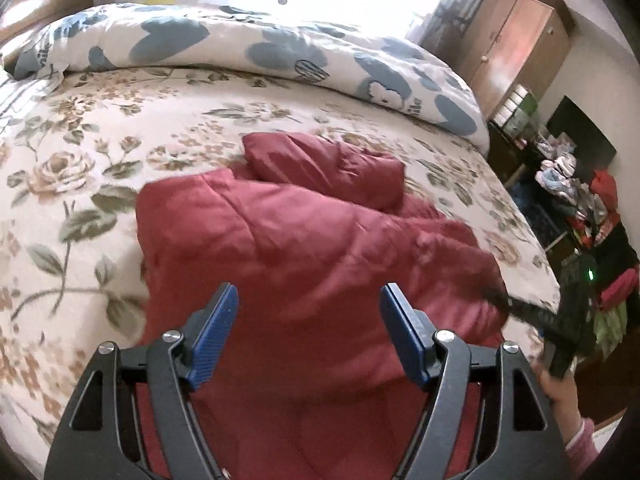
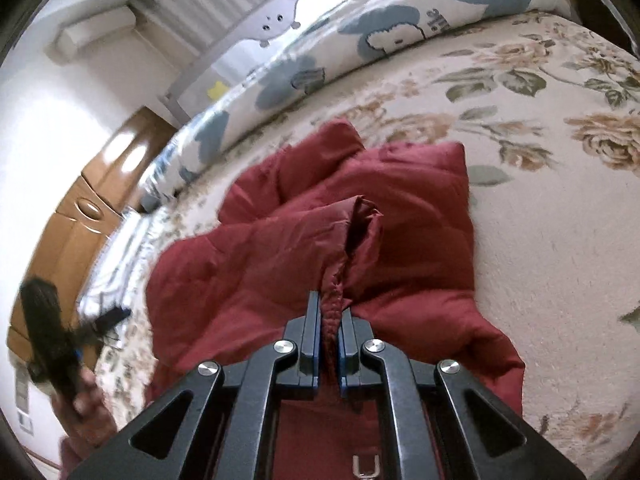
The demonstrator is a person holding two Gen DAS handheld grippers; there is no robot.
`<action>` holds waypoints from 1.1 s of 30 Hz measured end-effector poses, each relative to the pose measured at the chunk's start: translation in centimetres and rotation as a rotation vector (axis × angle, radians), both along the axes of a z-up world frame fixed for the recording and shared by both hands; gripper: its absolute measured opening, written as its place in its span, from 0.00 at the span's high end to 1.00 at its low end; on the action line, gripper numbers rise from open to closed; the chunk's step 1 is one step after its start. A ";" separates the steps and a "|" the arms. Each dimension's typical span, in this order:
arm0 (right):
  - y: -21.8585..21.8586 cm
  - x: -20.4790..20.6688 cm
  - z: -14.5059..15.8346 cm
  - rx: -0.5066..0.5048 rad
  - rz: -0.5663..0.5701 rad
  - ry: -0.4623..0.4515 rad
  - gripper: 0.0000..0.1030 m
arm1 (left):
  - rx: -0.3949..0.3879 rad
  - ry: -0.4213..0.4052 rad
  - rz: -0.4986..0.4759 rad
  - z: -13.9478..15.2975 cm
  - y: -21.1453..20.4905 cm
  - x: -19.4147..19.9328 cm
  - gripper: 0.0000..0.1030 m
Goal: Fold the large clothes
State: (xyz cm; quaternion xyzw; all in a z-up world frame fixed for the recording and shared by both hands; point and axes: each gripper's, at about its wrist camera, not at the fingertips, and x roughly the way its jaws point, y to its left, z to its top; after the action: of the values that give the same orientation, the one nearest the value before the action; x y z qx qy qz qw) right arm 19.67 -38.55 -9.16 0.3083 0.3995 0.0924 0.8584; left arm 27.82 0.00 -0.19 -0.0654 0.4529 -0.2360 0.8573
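A dark red padded jacket lies crumpled on the flowered bed cover. My left gripper is open and empty, its blue pads hovering over the jacket's near part. My right gripper is shut on a pinched fold of the red jacket, which rises as a ridge ahead of the fingers. The right gripper also shows at the right edge of the left wrist view, blurred, at the jacket's right side. The left gripper appears blurred at the left of the right wrist view.
A rolled white duvet with blue patches lies along the far side of the bed. A wooden wardrobe and a pile of clothes and clutter stand beyond the bed's right edge. A bright window is behind the duvet.
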 end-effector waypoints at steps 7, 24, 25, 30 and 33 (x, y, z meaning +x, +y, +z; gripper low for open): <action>0.2 0.0 -0.6 -0.030 -0.014 0.007 0.91 | 0.087 0.078 -0.008 -4.4 -1.1 2.7 0.30; 7.8 2.5 1.5 -0.354 0.114 0.010 0.61 | 0.260 0.064 0.030 -7.8 -3.4 1.8 0.30; 7.6 2.9 0.5 -0.360 0.110 0.041 0.61 | 0.270 0.060 0.028 -7.7 -3.5 1.8 0.30; 6.2 3.5 -2.4 -0.355 0.086 0.094 0.62 | 0.304 0.063 0.022 -6.9 -3.5 1.3 0.31; 6.1 3.5 -2.6 -0.349 0.083 0.095 0.62 | 0.257 0.031 0.023 -5.2 -3.0 0.1 0.35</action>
State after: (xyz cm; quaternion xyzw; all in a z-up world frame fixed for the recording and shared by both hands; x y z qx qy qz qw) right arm 23.21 -32.48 -11.73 0.1418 0.4621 0.0421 0.8744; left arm 27.91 -2.97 -5.36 0.0362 0.4918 -0.1652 0.8541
